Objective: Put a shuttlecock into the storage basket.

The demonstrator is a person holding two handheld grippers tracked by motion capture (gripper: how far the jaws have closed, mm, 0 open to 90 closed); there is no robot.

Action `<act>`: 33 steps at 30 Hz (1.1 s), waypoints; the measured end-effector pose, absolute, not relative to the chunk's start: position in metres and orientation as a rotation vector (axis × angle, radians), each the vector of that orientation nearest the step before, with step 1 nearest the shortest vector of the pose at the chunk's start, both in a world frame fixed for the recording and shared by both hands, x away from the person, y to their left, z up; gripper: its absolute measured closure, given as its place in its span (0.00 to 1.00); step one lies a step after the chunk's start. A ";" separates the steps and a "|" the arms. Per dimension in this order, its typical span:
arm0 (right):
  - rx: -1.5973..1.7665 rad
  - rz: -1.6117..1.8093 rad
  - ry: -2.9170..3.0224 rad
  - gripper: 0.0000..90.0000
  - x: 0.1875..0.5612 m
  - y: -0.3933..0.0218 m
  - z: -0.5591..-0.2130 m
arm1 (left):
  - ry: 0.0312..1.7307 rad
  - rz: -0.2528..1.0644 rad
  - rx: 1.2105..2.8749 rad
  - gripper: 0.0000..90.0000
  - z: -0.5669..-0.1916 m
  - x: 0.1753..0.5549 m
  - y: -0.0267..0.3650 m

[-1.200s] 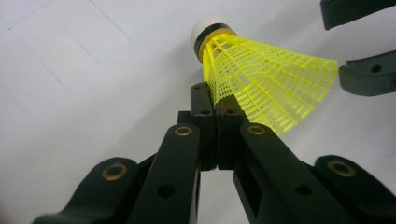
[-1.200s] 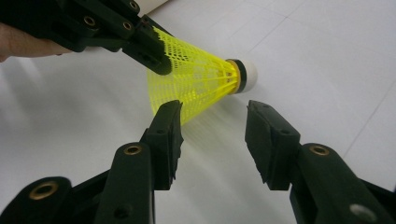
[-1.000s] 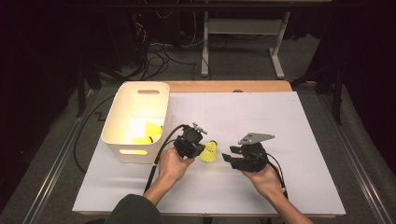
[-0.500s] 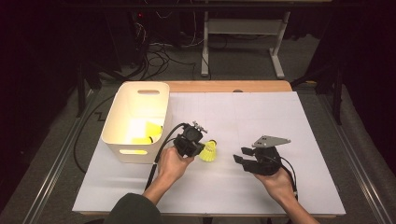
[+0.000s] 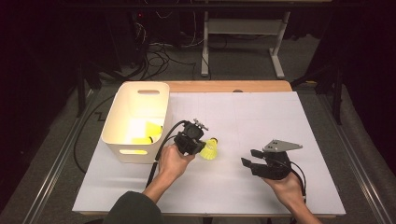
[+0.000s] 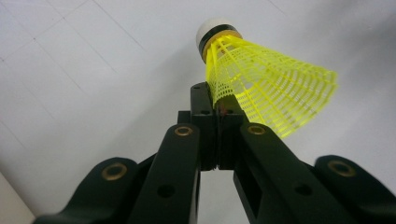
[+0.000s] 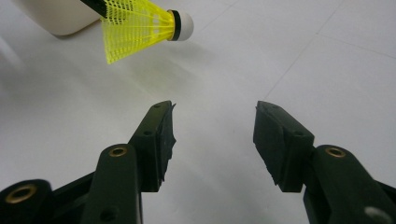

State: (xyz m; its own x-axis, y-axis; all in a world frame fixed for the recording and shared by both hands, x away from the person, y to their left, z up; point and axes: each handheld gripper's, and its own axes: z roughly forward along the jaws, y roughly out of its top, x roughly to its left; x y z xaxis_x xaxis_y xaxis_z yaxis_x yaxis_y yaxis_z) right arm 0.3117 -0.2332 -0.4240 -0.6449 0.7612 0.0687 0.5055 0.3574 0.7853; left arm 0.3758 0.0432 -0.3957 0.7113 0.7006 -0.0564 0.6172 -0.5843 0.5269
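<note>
White paper (image 5: pixel 261 116) covers the table; left hand-held gripper (image 5: pixel 198 145) pinches shuttlecock (image 5: pixel 210 149), right (image 5: pixel 250 157) gapes.

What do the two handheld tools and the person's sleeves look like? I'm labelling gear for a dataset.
Both tools are black with brass-coloured rivets. The left tool trails a black cable; the right tool carries a grey three-cornered plate and a cable. A dark olive sleeve covers the left forearm.

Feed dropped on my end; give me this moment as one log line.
left tongs: shut on yellow mesh plastic shuttlecock | right tongs: open, empty, just opened wider | white plastic bin: more yellow shuttlecocks inside
</note>
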 end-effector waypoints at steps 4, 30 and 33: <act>1.132 1.173 2.305 0.53 0.308 -0.240 -0.425 | 1.001 0.220 2.398 0.99 -0.392 0.376 0.042; 1.191 1.188 2.191 0.46 0.291 -0.285 -0.437 | 1.008 0.231 2.395 0.99 -0.375 0.381 0.044; 1.207 1.185 2.182 0.46 0.290 -0.290 -0.439 | 1.008 0.233 2.396 0.99 -0.373 0.382 0.044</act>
